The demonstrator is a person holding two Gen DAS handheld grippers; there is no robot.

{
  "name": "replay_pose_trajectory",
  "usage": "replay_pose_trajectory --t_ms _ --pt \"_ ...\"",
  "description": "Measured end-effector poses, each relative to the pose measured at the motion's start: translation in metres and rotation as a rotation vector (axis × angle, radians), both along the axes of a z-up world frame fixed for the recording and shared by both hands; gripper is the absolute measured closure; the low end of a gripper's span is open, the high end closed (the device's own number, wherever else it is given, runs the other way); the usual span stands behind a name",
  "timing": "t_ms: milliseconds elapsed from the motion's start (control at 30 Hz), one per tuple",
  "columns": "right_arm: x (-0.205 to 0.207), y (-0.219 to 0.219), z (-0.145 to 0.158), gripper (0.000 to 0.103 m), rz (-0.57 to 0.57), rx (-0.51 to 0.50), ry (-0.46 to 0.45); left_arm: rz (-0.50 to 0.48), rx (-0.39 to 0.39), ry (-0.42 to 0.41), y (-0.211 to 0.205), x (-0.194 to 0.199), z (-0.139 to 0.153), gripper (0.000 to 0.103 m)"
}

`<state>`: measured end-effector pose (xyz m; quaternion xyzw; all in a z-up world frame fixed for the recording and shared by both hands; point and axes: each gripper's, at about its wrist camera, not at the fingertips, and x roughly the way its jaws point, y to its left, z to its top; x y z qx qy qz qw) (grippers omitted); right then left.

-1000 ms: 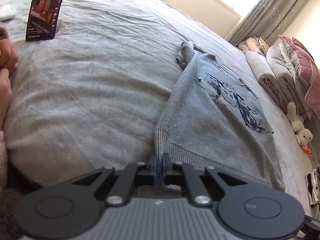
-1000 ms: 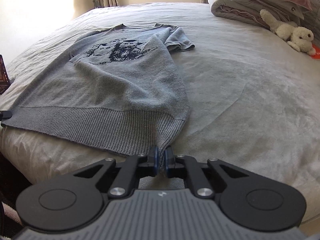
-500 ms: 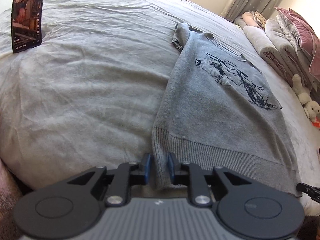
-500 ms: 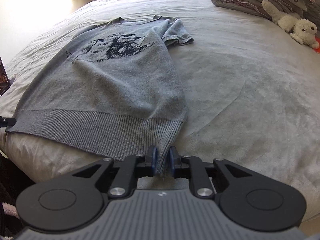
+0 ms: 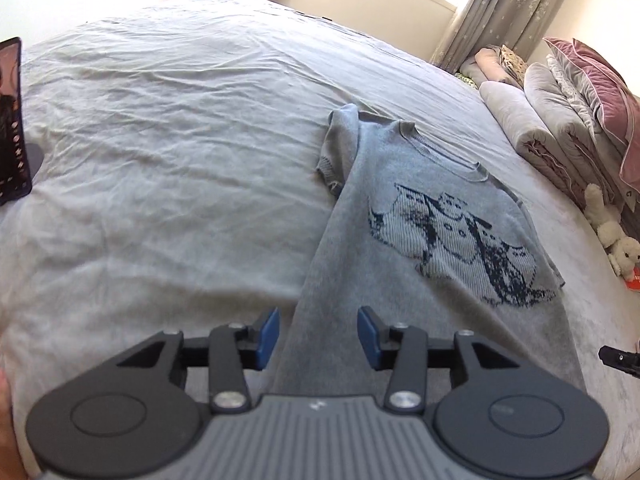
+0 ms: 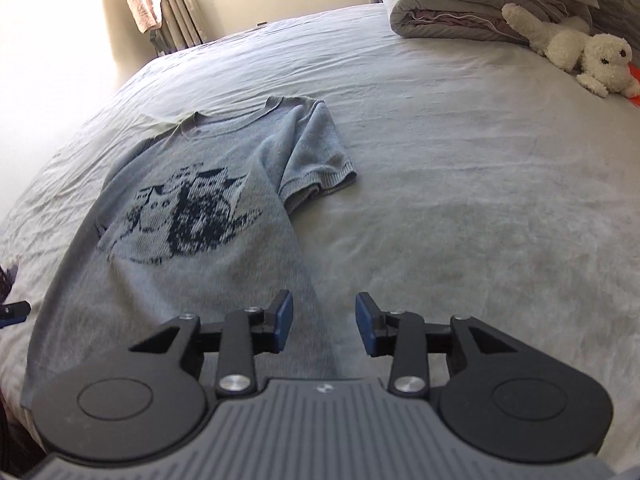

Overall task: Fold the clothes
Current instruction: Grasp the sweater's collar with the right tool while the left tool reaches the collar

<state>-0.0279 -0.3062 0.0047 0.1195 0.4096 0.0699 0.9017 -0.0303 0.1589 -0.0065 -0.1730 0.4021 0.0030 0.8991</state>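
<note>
Hand-held gripper (image 5: 318,334) above sweater (image 5: 420,248) edge

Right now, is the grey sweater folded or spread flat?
Spread flat, not folded: the sweater lies front-up on the bed, print and neckline showing, one sleeve out.

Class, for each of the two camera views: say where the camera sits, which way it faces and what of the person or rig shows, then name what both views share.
Left wrist: sits on the left tool, looking forward and down over the grey sweater's edge toward the window; tool jaws opening, empty, and a bit of hand shows.
Right wrist: sits on the right tool, looking across the bed at the sweater's short sleeve; jaws opening, empty.
Shared: sweater, bed, folded bedding, plush toy.
</note>
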Motion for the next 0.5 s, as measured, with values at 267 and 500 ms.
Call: replay_pose_trajectory --t_ms 267,500 --pt "0.058 -0.014 -0.022 0.064 -0.096 0.109 0.016 0.081 -0.100 -0.021 0.023 0.075 -0.021 0.060" --pt "0.086 -0.023 -0.041 0.064 -0.135 0.150 -0.024 0.111 -0.146 -0.049 0.025 0.109 -0.041 0.061"
